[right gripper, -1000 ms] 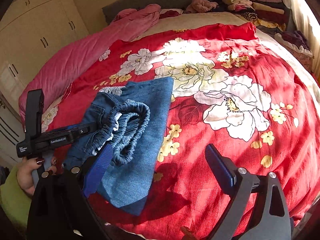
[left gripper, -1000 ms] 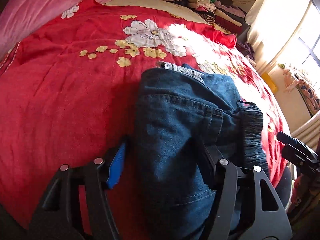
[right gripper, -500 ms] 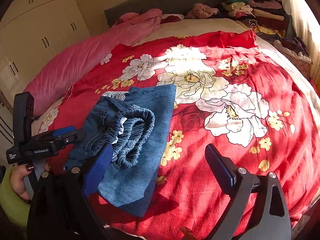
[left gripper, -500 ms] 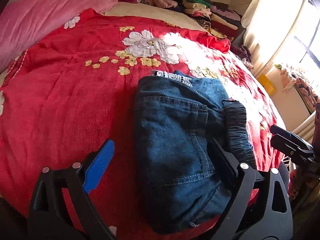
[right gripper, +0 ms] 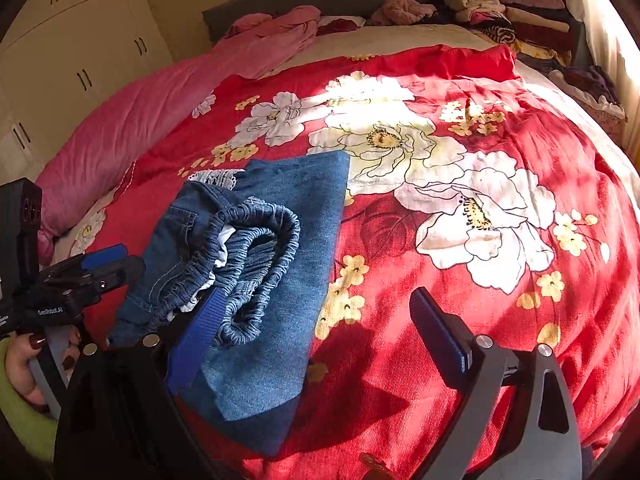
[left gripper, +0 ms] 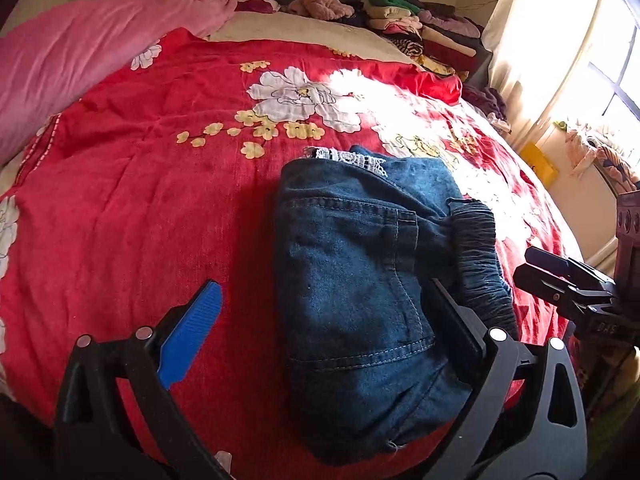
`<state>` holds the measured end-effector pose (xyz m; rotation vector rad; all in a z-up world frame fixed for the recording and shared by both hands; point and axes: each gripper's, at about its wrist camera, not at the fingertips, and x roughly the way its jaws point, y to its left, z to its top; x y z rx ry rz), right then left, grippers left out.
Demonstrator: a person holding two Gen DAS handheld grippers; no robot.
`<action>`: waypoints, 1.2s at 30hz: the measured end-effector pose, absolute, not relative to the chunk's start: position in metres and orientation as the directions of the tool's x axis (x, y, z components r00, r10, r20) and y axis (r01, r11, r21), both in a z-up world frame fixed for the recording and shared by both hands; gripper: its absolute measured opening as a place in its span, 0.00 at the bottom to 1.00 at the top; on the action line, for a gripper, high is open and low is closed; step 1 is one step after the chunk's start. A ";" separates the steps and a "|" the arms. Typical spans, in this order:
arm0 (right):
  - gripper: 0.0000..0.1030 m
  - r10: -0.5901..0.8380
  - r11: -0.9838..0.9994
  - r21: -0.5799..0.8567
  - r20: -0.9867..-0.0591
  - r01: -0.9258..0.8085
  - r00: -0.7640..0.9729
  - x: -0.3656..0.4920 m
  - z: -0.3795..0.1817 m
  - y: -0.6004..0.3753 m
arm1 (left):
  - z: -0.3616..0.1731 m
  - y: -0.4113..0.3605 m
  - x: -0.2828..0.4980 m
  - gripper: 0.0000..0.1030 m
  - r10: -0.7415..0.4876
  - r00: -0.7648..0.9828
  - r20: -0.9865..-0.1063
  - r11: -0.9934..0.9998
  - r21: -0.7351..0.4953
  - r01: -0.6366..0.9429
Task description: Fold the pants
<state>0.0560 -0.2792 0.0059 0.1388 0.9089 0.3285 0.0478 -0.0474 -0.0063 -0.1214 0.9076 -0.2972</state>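
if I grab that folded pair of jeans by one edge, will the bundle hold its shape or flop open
The jeans would probably flop open: they are soft denim in loose layers. The bunched elastic waistband lies unsecured on top and would likely slide off. They should not slip much on the textured red bedspread.

I see a bed under a red floral cover (right gripper: 520,152). Folded denim pants (right gripper: 280,248) lie near-left on it. Pink quilt (right gripper: 132,120) far left, stacked clothes (right gripper: 520,20) far right.
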 end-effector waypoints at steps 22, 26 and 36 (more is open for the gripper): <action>0.23 0.498 0.863 0.353 -0.717 -0.362 0.488 0.081 -0.020 -0.245 | -0.028 -0.070 0.071 0.33 -0.386 0.531 -0.755 0.920 -0.272 0.281; 0.19 0.509 0.857 0.350 -0.689 -0.378 0.515 0.085 0.000 -0.245 | -0.011 -0.068 0.073 0.29 -0.406 0.553 -0.728 0.912 -0.291 0.288; 0.19 0.468 0.879 0.269 -0.647 -0.394 0.602 0.119 0.030 -0.234 | 0.024 -0.063 0.103 0.29 -0.339 0.647 -0.683 0.939 -0.204 0.277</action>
